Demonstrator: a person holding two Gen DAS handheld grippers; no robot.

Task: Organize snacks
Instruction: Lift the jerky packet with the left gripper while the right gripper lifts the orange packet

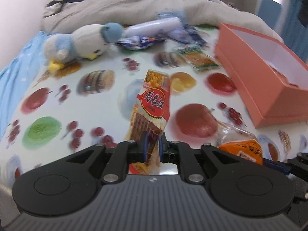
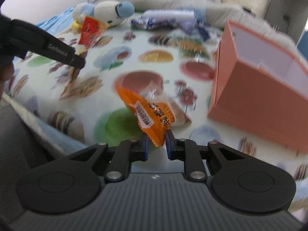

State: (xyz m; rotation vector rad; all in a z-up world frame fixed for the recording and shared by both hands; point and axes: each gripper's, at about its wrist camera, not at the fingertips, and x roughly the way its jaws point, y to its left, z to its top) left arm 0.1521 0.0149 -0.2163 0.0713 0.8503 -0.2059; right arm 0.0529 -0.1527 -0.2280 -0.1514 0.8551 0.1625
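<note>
So both tongs gripping snacks: left tongs [image 1: 153,146] pinching red packet [image 1: 152,104], right tongs [image 2: 156,144] pinching orange packet [image 2: 146,113]. Pink box [image 1: 269,88] sitting nearly empty; blue wrappers [image 1: 138,42], green packet [image 1: 198,58] waiting on bed.

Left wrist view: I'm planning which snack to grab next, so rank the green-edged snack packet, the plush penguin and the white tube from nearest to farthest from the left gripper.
1. green-edged snack packet, ahead right, beside the pink box.
2. plush penguin, far left.
3. white tube, at the back by the grey blanket.

Measured from the left gripper, which holds a red snack packet.
</note>
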